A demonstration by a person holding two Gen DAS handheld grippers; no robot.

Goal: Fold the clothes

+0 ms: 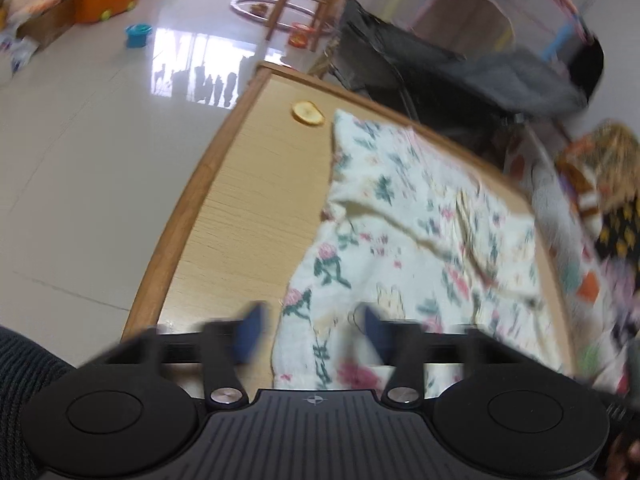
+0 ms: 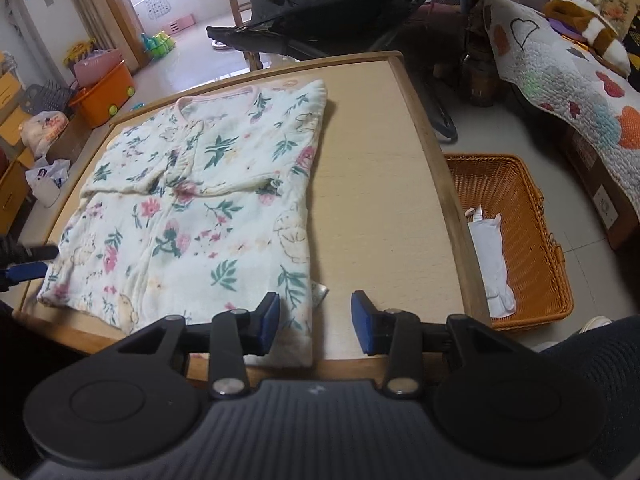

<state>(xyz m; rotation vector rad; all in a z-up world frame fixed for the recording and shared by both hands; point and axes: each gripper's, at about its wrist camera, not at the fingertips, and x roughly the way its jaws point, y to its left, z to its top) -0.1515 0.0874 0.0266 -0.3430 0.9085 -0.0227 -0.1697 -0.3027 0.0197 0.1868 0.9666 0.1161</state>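
A cream floral garment (image 2: 200, 208) with a pink collar lies flat on the wooden table (image 2: 368, 184), both sleeves folded in across its front. It also shows, blurred, in the left wrist view (image 1: 420, 240). My right gripper (image 2: 316, 322) is open and empty over the garment's near right corner at the table's front edge. My left gripper (image 1: 310, 330) is open, straddling the garment's near left edge; its blue pad (image 2: 28, 270) shows at the left of the right wrist view.
An orange wicker basket (image 2: 532, 248) with a white cloth (image 2: 492, 256) stands on the floor right of the table. A black stroller (image 2: 332, 16) is behind the table. A small yellow slice (image 1: 307, 113) lies at the table's far corner. A quilted bed (image 2: 568, 80) stands far right.
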